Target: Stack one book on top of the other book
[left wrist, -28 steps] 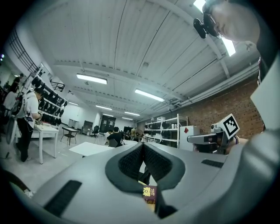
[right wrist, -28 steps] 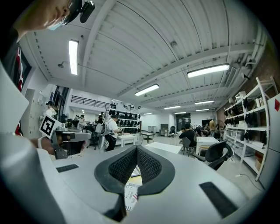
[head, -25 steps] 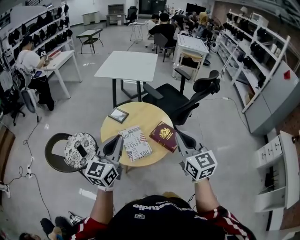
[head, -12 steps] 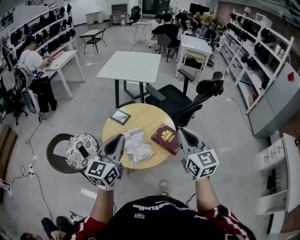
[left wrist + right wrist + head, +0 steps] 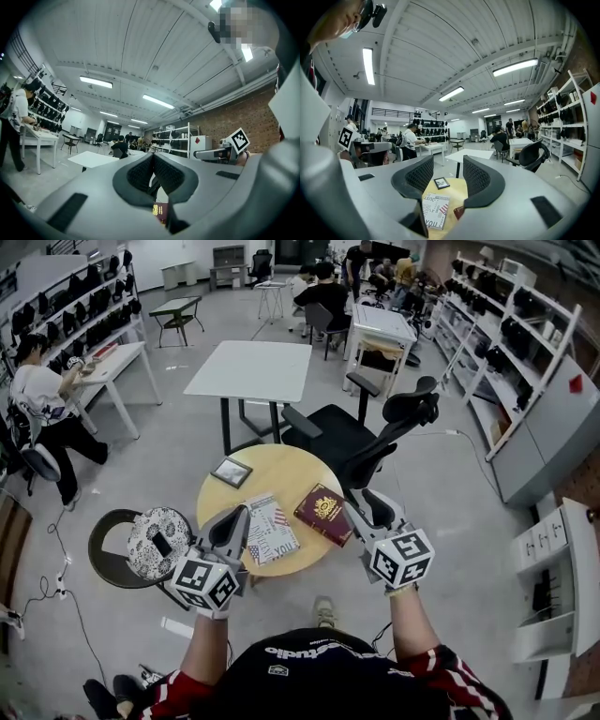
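My left gripper (image 5: 152, 158) was clenched, its jaws pressed together with nothing between them. It hung at the near left edge of the round table (image 5: 281, 465), above the near left corner of the white patterned book (image 5: 272, 529). My right gripper (image 5: 448, 169) was released. Its jaws had just been opening and stood apart with nothing between them, off the table's right edge and close to the red book (image 5: 325, 514). Both books lay flat on the tabletop, unstacked. The white one was toward the near edge and the red one at the right edge just beside it, with a strip of wood between them. A small picture frame (image 5: 232, 472) lay by the far left edge, well apart from both books.
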Demonstrator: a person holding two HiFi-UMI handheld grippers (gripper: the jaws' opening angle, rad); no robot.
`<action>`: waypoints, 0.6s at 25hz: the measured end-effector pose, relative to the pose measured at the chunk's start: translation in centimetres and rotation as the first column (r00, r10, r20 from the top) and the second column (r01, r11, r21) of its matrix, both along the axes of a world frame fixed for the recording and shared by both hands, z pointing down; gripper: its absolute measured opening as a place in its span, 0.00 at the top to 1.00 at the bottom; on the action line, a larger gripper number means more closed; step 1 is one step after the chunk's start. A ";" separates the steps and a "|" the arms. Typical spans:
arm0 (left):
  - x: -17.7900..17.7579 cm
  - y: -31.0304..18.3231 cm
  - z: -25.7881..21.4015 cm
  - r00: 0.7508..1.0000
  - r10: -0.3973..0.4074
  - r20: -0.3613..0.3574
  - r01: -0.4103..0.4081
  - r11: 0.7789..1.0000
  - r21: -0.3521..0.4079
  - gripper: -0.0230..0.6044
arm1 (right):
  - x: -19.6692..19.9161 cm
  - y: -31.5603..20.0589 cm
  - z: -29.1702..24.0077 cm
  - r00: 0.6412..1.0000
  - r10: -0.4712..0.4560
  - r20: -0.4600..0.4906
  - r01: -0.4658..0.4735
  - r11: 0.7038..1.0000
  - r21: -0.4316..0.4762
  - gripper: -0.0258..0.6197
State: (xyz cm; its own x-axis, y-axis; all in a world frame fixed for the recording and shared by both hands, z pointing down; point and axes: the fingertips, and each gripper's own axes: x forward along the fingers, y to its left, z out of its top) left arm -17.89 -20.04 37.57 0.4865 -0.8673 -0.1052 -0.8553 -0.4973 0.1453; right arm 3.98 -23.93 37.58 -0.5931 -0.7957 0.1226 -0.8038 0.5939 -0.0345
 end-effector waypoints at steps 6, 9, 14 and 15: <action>1.2 -0.7 -0.1 1.000 0.003 0.002 -0.003 1.000 0.002 0.94 | 1.7 -1.4 1.8 1.000 0.026 -0.008 -0.027 0.999 -0.039 0.64; 1.9 -1.2 -0.1 1.000 0.004 0.008 -0.004 1.000 0.000 0.94 | 2.8 -2.5 3.0 0.999 0.046 -0.010 -0.046 0.997 -0.058 0.64; 3.0 -2.0 0.4 1.000 0.011 0.024 -0.010 1.000 -0.006 0.94 | 4.7 -4.5 6.2 0.997 0.073 -0.009 -0.073 0.991 -0.115 0.64; 3.2 -2.2 0.6 1.000 0.013 0.028 -0.013 1.000 -0.009 0.94 | 5.1 -4.9 7.0 0.997 0.077 -0.010 -0.077 0.989 -0.127 0.64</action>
